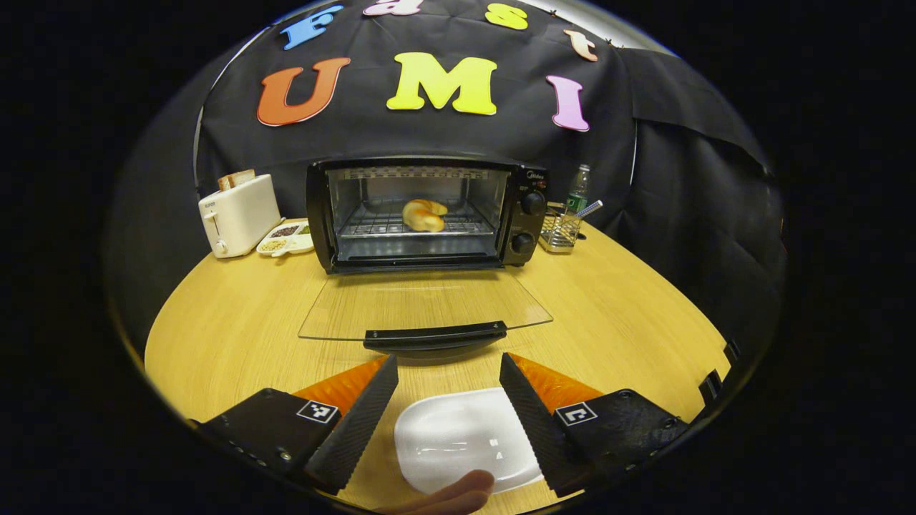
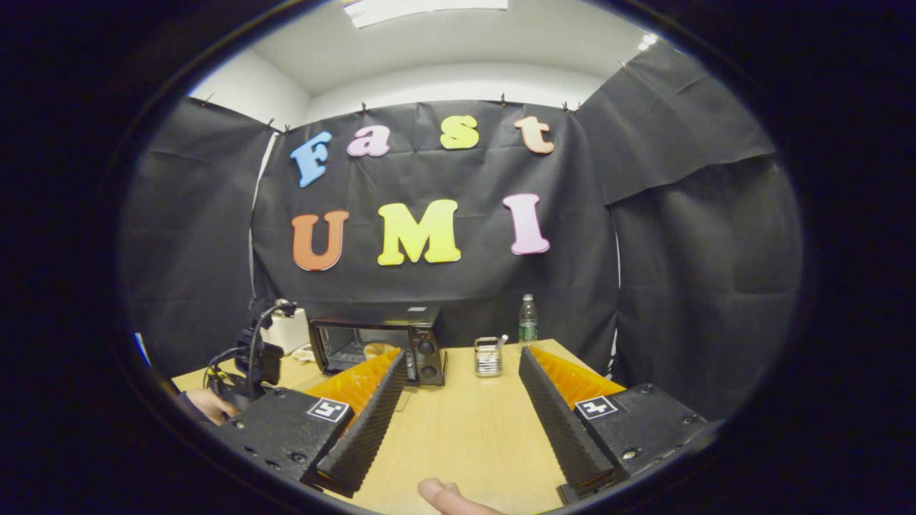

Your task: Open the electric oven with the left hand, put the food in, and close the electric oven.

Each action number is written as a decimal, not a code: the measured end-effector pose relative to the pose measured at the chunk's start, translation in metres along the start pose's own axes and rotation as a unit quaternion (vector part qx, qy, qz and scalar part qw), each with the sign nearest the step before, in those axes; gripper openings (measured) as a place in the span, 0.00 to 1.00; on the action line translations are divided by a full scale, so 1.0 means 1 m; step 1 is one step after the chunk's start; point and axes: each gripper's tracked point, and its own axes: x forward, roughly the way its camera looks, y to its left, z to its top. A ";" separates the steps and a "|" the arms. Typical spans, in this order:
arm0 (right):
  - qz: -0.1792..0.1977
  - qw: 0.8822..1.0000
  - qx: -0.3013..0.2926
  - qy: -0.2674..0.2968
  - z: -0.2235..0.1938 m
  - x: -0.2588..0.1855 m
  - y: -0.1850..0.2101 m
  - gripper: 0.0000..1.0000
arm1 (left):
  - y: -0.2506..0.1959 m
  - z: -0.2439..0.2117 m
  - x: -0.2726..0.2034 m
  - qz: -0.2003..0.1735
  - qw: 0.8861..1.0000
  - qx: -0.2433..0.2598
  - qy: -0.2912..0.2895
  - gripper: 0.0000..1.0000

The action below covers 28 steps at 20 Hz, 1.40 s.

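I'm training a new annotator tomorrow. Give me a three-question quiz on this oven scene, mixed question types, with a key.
1. True or false: the oven door is shut.
2. Where is the bread roll? A) on the white plate B) on the oven rack C) in the toaster
3. Fill in: both the left hand-held gripper and the right hand-held gripper are ____ and hold nothing.

Key: 1 false, the door lies flat open on the table. 2 B. 3 open.
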 end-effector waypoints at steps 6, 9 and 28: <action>0.008 1.000 0.008 0.002 -0.005 0.000 -0.004 0.96 | 0.003 -0.016 0.036 0.018 0.999 0.003 0.046 0.95; 0.016 1.000 0.011 0.001 -0.007 0.000 -0.005 0.96 | 0.003 -0.022 0.046 0.019 0.997 -0.006 0.069 0.94; 0.025 0.999 0.029 -0.005 -0.015 0.007 -0.013 0.95 | 0.002 0.036 0.025 0.024 0.999 0.010 0.040 0.94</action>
